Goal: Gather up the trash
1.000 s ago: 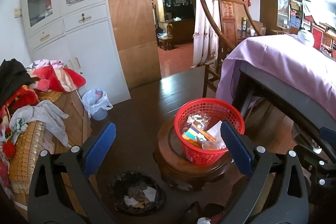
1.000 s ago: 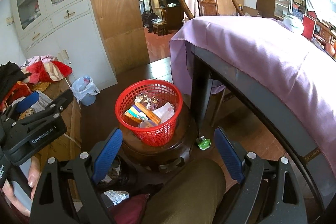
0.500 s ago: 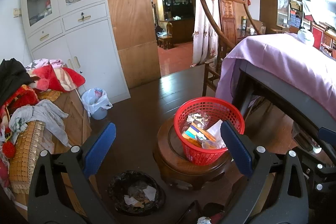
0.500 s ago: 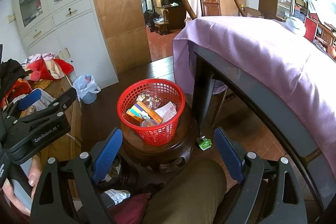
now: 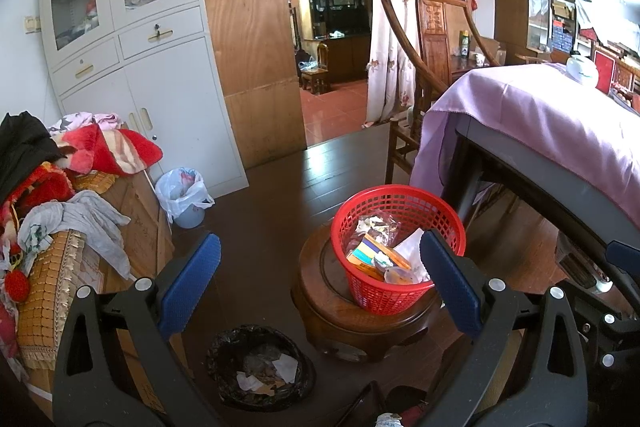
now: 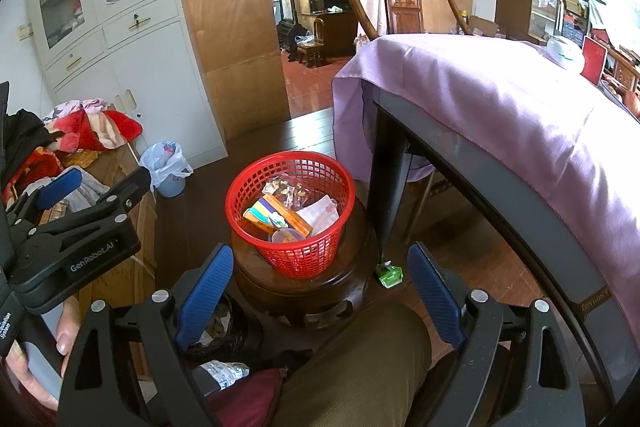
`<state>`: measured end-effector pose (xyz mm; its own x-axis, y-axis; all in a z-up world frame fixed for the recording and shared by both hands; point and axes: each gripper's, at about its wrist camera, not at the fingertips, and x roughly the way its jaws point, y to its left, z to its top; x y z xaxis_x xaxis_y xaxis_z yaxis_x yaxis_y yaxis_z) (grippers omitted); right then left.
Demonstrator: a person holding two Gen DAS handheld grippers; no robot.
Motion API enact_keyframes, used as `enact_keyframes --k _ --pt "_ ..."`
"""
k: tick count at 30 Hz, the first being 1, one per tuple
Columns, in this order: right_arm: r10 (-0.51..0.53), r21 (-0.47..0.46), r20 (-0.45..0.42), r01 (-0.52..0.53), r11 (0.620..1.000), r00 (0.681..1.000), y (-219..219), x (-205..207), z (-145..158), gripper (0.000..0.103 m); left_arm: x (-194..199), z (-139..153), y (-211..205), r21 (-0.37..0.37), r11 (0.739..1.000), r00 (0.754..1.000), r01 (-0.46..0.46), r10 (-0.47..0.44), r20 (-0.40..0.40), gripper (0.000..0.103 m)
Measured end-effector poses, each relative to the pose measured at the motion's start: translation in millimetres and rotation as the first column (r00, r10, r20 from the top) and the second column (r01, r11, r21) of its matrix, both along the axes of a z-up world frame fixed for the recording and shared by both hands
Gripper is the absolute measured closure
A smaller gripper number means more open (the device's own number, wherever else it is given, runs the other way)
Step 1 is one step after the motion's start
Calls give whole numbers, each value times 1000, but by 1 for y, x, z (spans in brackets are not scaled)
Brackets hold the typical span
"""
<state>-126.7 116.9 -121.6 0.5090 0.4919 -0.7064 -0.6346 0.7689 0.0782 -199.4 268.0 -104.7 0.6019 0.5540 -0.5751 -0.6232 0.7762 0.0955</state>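
A red mesh basket (image 5: 400, 247) (image 6: 291, 211) with wrappers, a small box and paper in it stands on a round dark wooden stool (image 5: 360, 323) (image 6: 304, 287). A green wrapper (image 6: 389, 274) lies on the floor by the table leg. A black-lined bin (image 5: 260, 367) with scraps sits on the floor to the left of the stool. My left gripper (image 5: 320, 283) is open and empty, above and before the stool. My right gripper (image 6: 320, 295) hangs open and empty over the stool's near edge. The left gripper also shows at the left of the right wrist view (image 6: 68, 223), held by a hand.
A table under a purple cloth (image 6: 500, 115) fills the right, its dark leg (image 6: 386, 187) next to the stool. A pile of clothes (image 5: 52, 187) on a wooden chest stands at left. A small bagged bin (image 5: 184, 195) sits by white cabinets. A trousered knee (image 6: 360, 367) is below.
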Motion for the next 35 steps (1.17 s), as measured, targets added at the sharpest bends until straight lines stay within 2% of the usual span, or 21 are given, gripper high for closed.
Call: enact_keyframes --k 35 --pt "20 -1 -6 -20 1000 1000 0 -4 -3 16 -3 -10 0 -9 1000 1000 -1 1 -6 7"
